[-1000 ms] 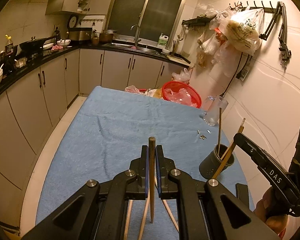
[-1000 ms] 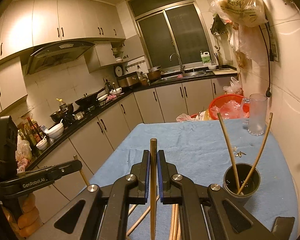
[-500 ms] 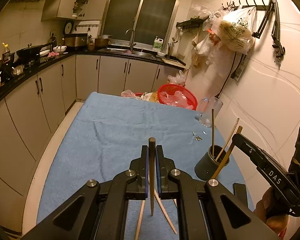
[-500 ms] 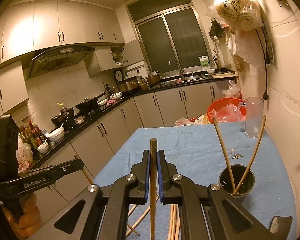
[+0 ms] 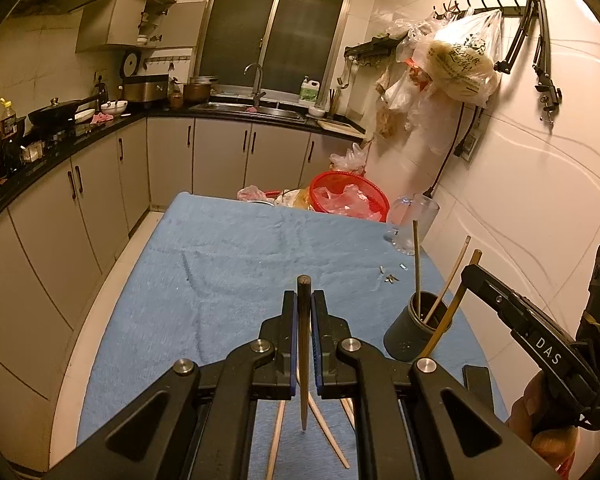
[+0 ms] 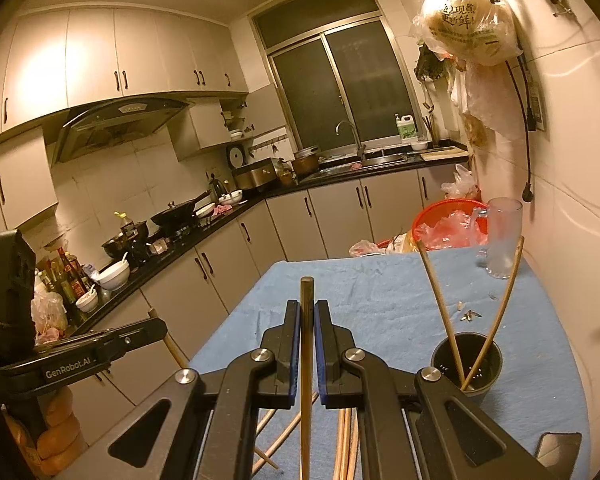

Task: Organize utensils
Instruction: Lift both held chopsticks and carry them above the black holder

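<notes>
My left gripper (image 5: pixel 303 304) is shut on a wooden chopstick (image 5: pixel 303 360) and holds it upright above the blue cloth (image 5: pixel 236 264). My right gripper (image 6: pixel 307 312) is shut on another chopstick (image 6: pixel 306 380), also upright. A dark round holder (image 5: pixel 414 336) stands at the table's right side with two chopsticks (image 6: pixel 440 304) leaning in it; it also shows in the right wrist view (image 6: pixel 466 362). Several loose chopsticks (image 5: pixel 324 428) lie on the cloth under the grippers. The right gripper shows at the right in the left wrist view (image 5: pixel 516 320), with its chopstick beside the holder.
A glass mug (image 5: pixel 418 222) and a red basket (image 5: pixel 350 196) with plastic bags stand at the table's far end. Small bits (image 5: pixel 390 276) lie near the holder. A dark phone (image 6: pixel 556 446) lies on the near right. The wall runs along the right.
Both grippers have risen and pulled back a little with their chopsticks. The holder and table appear lower and farther in both views.
</notes>
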`<state>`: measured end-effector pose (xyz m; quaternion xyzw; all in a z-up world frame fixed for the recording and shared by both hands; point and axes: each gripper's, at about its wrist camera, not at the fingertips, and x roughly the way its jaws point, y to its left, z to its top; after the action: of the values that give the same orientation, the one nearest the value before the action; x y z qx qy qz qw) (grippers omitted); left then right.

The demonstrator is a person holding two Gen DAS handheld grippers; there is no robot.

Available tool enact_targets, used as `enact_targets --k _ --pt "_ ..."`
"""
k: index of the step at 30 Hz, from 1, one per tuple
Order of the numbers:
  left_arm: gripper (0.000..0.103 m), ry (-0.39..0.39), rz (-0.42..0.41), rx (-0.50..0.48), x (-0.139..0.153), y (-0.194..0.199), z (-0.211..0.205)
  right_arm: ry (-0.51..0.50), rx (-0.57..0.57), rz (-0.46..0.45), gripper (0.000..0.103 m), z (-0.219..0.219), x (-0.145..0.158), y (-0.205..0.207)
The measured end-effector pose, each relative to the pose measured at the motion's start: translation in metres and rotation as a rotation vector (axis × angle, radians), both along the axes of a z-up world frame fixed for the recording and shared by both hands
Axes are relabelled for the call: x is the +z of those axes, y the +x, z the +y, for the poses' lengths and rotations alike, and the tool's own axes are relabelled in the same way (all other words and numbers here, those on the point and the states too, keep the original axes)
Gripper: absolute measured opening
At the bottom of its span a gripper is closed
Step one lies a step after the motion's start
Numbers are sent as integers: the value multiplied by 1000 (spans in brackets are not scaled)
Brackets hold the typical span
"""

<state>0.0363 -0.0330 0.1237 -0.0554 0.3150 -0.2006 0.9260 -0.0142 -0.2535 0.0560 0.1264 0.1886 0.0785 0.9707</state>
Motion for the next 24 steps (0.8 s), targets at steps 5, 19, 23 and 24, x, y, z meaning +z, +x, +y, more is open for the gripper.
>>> enact_targets --k 5,19,23,24 --pt "7 3 -11 -7 6 -1 -2 9 -7 -6 7 -5 3 -4" --pt "7 22 -34 -36 13 -7 -14 34 -32 -24 7 -21 10 -11" --pt "7 27 -39 -46 16 -7 -19 40 -40 -28 7 -26 12 -13" --pt "7 28 -39 -48 17 -8 -20 41 -41 -30 7 -27 12 -13"
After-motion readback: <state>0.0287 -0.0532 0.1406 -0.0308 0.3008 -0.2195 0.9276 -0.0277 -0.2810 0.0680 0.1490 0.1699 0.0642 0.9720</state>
